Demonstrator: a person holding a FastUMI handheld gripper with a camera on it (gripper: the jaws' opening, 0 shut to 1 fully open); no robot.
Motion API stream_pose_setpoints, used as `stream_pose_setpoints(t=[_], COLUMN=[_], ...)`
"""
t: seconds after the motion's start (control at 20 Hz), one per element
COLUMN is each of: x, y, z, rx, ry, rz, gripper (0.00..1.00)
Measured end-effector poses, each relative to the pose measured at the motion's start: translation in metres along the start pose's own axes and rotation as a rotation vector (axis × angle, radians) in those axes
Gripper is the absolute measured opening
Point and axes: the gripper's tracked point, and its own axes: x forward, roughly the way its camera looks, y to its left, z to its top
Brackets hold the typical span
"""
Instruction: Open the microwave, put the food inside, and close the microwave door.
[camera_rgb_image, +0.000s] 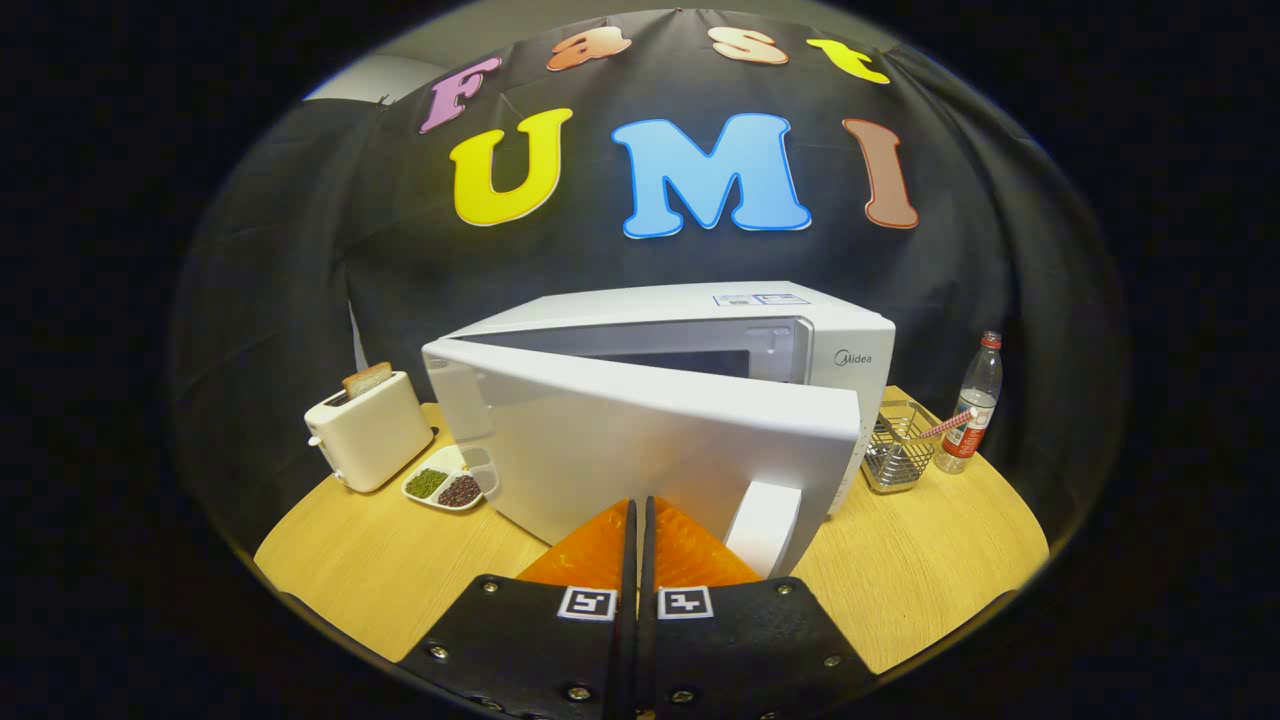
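Microwave (700, 360) sits dead ahead at twelve o'clock on the table (930, 570), its door (640, 455) swung partly out toward you. Your gripper (637, 520) is clenched with nothing between the fingers, tips against the door face. Push off-centre and the fingers may skid toward the handle (765, 525) at one o'clock, or shove the whole oven back.

The gripper camera looks forward and slightly down along the closed fingers (637, 520), close to the microwave (660, 410) door, with the desk (930, 560) spreading to both side edges.
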Motion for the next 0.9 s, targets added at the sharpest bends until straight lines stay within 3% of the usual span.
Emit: stream_pose_setpoints(t=[0.4, 0.9], x=[0.05, 0.079], y=[-0.037, -0.055], z=[0.021, 0.028], rx=[0.033, 0.06], ry=[-0.021, -0.05], rz=[-0.1, -0.156], gripper=[0.01, 0.01])
